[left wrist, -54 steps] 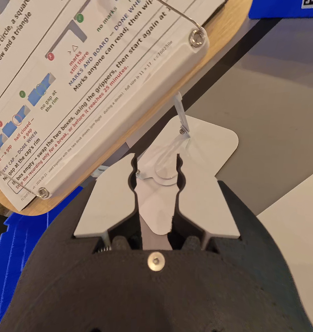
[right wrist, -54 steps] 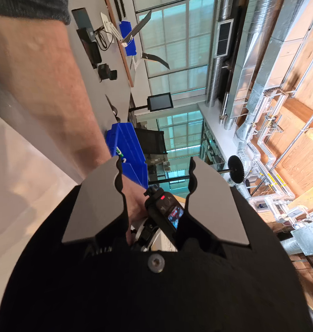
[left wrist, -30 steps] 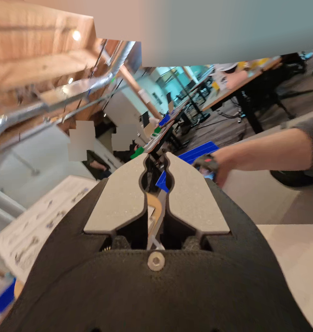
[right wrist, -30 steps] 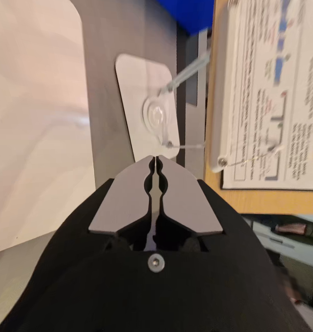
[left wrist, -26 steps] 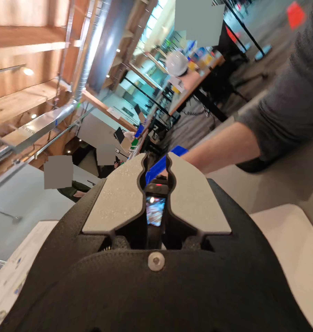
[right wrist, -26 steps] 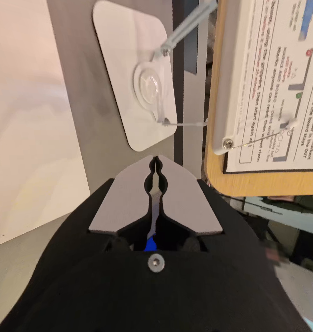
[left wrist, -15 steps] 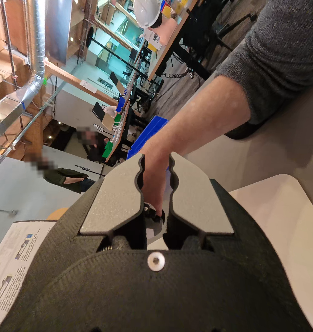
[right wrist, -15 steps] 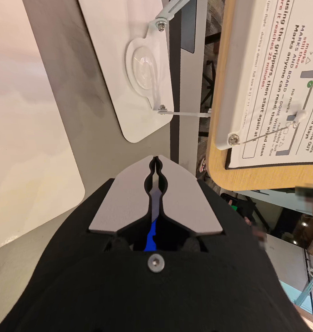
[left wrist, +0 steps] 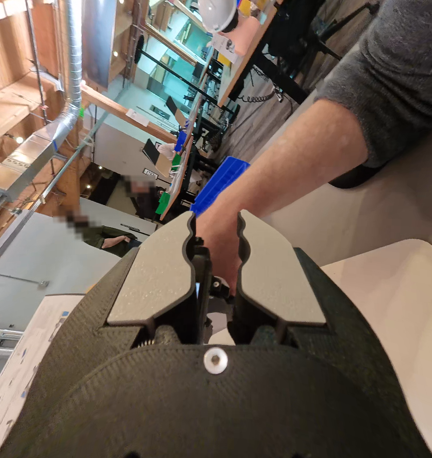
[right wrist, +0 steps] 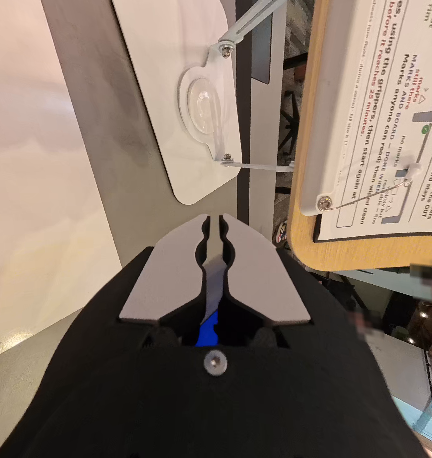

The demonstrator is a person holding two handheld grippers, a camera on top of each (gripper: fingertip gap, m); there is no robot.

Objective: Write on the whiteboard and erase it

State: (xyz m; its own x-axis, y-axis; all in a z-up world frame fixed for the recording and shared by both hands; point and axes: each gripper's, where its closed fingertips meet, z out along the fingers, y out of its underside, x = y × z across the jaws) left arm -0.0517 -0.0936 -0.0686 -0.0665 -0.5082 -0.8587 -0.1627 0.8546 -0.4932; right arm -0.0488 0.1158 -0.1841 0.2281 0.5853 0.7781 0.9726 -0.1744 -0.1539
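In the left wrist view my left gripper [left wrist: 216, 215] points across the room, open and empty; a person's forearm [left wrist: 296, 168] and hand lie behind the gap. A corner of the whiteboard [left wrist: 388, 297] shows at the right. In the right wrist view my right gripper [right wrist: 214, 216] hovers over the grey table [right wrist: 116, 173], its tips a narrow slit apart with nothing between them. The whiteboard [right wrist: 29, 173] fills the left. I see no marker or eraser in either view.
A small white plate [right wrist: 165, 74] with a clear suction cup [right wrist: 205, 109] and metal struts lies ahead of the right gripper. A wooden board [right wrist: 306, 173] bearing an instruction sheet [right wrist: 388, 111] hangs at the right. A blue bin [left wrist: 220, 183] stands behind the forearm.
My right gripper's tips touched half a second ago and have now parted slightly. My left gripper swung up from the stand plate toward the room, and its jaws have widened a little.
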